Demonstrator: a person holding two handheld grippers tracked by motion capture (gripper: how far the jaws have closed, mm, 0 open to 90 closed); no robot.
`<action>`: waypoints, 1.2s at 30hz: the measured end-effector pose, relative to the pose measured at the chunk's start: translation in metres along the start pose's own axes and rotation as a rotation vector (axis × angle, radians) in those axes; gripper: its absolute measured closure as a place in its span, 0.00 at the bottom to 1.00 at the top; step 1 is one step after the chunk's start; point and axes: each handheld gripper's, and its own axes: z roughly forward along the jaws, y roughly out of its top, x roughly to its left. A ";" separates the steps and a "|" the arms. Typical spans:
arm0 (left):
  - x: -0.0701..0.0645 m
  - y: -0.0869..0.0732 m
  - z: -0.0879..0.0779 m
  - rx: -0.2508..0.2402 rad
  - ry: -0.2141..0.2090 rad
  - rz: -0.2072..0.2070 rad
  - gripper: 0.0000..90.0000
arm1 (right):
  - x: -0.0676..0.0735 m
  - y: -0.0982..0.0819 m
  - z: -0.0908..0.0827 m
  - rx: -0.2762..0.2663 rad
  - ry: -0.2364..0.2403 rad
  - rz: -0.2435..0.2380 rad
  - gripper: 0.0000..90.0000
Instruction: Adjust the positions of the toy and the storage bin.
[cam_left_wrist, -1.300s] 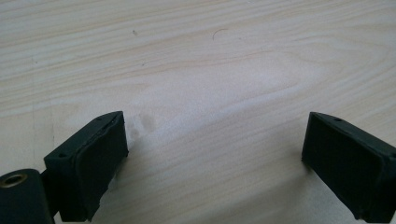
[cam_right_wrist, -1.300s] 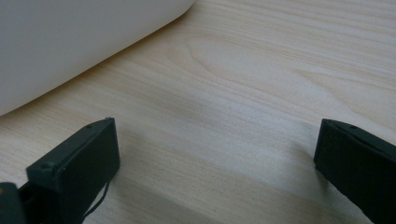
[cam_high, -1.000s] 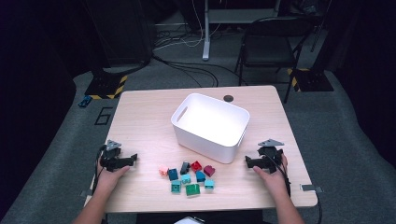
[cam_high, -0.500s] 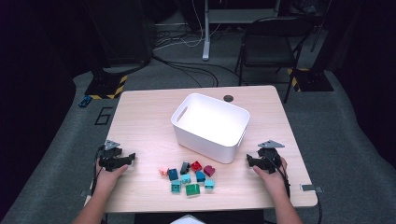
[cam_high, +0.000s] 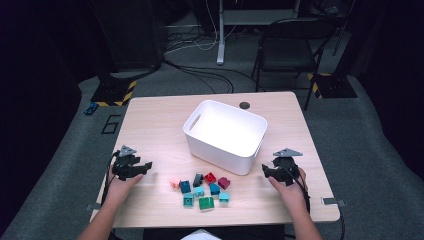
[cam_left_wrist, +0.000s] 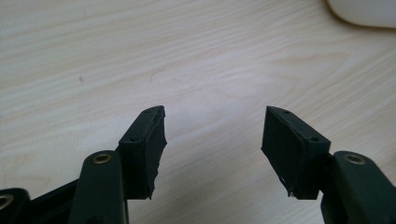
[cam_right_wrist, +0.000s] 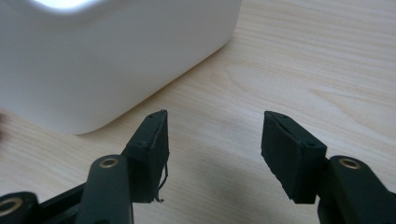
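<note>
Both grippers, left (cam_high: 145, 167) and right (cam_high: 266, 171), are lifting slightly, fingers closing partway, empty; blocks (cam_high: 202, 189) lower centre, none in the bin (cam_high: 225, 136).

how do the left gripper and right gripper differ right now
The left gripper sits by the table's left edge, with bare wood between its fingers; the right gripper sits by the right edge, close to the white bin, whose wall looms ahead of its fingers. The left one points towards the blocks from the left, the right one from the right. Both have been closing yet stand open, holding nothing.
</note>
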 end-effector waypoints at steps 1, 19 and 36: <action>-0.002 0.004 -0.001 -0.004 -0.008 0.007 0.45 | 0.002 0.005 -0.007 -0.006 0.004 0.004 0.45; -0.027 0.074 -0.013 -0.005 -0.140 0.066 0.54 | -0.005 0.031 -0.043 -0.007 0.016 0.027 0.46; -0.037 0.134 -0.007 -0.017 -0.188 0.084 0.55 | 0.019 0.052 -0.058 -0.036 0.083 -0.041 0.45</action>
